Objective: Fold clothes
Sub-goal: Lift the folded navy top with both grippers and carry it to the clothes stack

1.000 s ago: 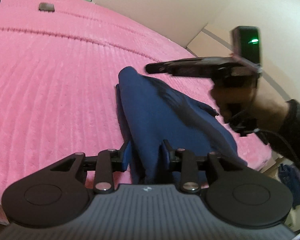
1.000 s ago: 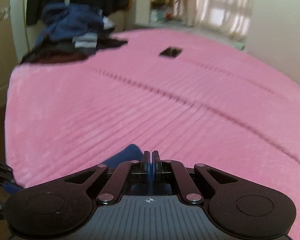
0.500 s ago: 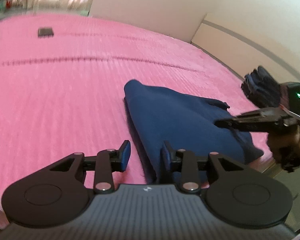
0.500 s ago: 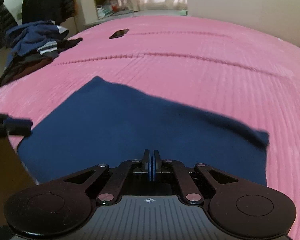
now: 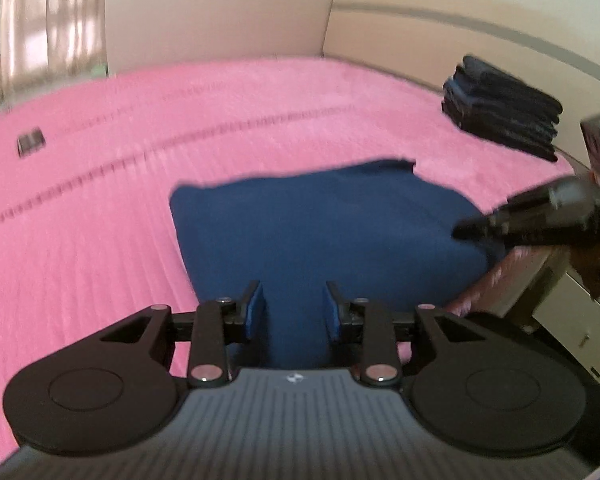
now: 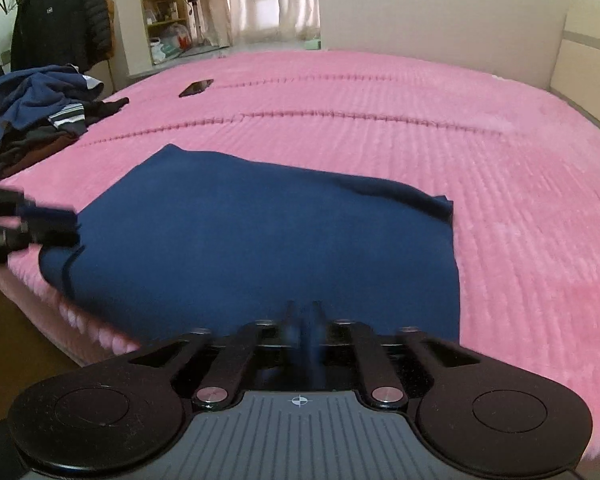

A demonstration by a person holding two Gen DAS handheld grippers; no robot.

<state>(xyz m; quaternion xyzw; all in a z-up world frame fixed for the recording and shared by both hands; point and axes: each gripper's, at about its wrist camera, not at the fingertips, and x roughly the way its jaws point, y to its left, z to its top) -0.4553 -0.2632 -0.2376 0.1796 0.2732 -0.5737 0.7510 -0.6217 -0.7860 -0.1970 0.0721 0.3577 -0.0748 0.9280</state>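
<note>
A dark blue garment (image 5: 320, 232) lies spread flat near the corner of the pink bed (image 5: 100, 220). My left gripper (image 5: 294, 308) is open and hovers over the garment's near edge, nothing pinched between its blue pads. My right gripper (image 5: 460, 232) reaches the garment's right corner. In the right wrist view the garment (image 6: 260, 240) fills the middle, and my right gripper (image 6: 303, 320) is blurred, its fingers close together with blue cloth between them. The left gripper (image 6: 72, 224) shows as a blur at the garment's left edge.
A stack of folded dark clothes (image 5: 504, 120) sits at the bed's far right corner. A loose pile of clothes (image 6: 40, 112) lies on the left edge, with a phone (image 6: 196, 87) further back. Jackets (image 6: 60, 20) hang behind. A pale cabinet (image 5: 572, 320) stands beside the bed.
The garment went from bunched and lifted to spread flat on the bed. My right gripper swung down from above it to its right corner. The left gripper stayed open.
</note>
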